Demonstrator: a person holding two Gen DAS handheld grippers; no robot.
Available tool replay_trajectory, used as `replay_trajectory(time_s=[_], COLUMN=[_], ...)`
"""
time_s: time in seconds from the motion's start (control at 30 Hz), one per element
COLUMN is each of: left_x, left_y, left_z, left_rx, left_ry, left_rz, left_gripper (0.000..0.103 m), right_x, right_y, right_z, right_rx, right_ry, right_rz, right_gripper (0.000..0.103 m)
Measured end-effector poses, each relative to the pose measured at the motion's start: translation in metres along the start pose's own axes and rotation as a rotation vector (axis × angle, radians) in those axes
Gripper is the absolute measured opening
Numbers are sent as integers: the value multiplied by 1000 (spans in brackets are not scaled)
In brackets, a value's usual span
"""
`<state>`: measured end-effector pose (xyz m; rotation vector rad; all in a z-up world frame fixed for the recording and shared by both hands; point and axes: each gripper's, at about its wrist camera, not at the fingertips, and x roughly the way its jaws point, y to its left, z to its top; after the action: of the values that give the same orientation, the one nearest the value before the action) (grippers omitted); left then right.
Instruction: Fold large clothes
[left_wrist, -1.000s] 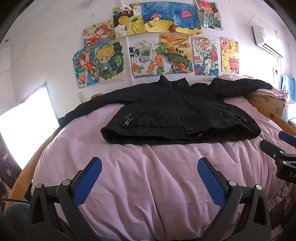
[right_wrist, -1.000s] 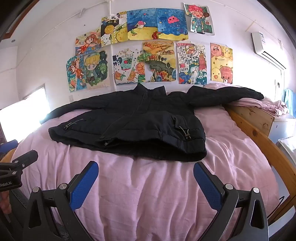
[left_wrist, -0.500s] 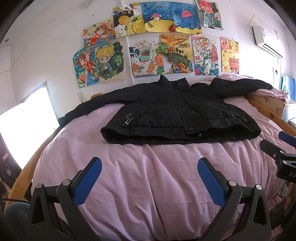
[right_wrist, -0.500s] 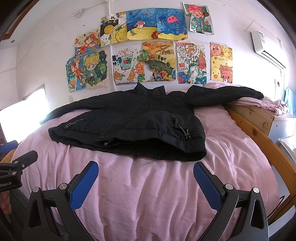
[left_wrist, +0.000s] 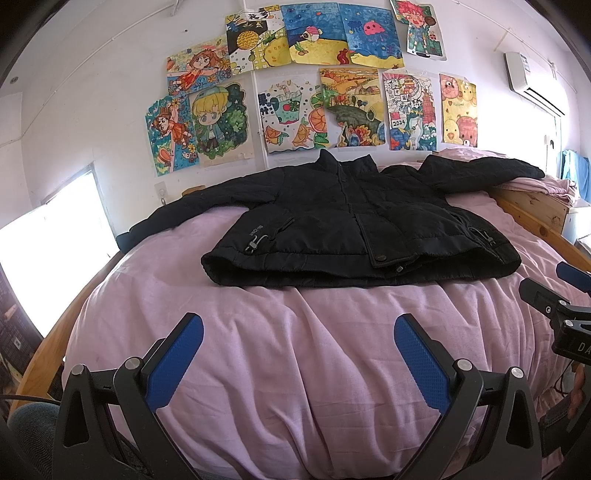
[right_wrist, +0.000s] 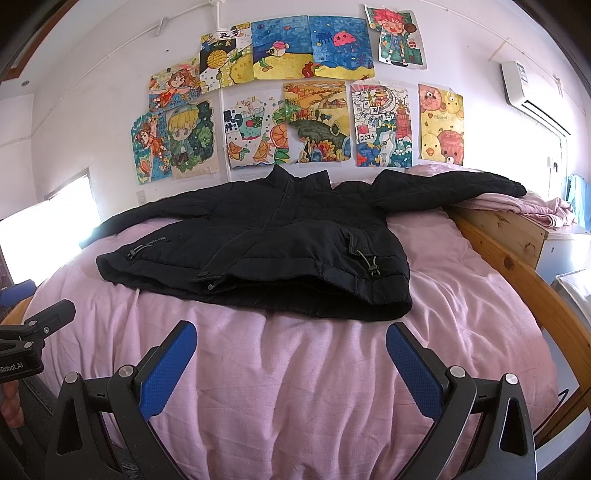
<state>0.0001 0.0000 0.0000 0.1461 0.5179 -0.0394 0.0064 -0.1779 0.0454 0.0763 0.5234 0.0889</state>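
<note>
Nothing had shifted much since the moment before: both grippers hung where they had been, low over the near end of the bed, and the jacket had not stirred.

The left gripper (left_wrist: 299, 350) stood with its blue pads (left_wrist: 173, 363) spread wide, holding nothing, only wrinkled pink sheet (left_wrist: 295, 332) between them. Ahead of it, and a little to its right, the black jacket (left_wrist: 351, 229) lay flat on the bed, front up and zipped, hem toward the gripper and collar toward the far wall. One sleeve ran off to the gripper's left toward the bright window (left_wrist: 48, 236); the other reached right, over a heap of pink bedding by the wooden bed rail (left_wrist: 532, 206).

The right gripper (right_wrist: 291, 356) was likewise wide open and empty above the sheet. From there the jacket (right_wrist: 266, 243) lay straight ahead, its hem just beyond the pad tips without touching them, its right corner nearest. The left gripper's tip showed at the far left edge of that view.

Children's drawings (right_wrist: 295, 103) covered the wall behind the collar.
</note>
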Motion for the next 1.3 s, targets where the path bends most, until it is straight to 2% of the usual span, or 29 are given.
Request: replay_trajectory(time_s=[1.3], left_x=[0], left_y=[0], left_z=[0], left_rx=[-1], left_ry=[1], left_rz=[-1], left_gripper=[102], right_x=[-1], right_y=[2], right_z=[2], right_rx=[6], right_ry=[1], right_rz=[4], right_gripper=[103])
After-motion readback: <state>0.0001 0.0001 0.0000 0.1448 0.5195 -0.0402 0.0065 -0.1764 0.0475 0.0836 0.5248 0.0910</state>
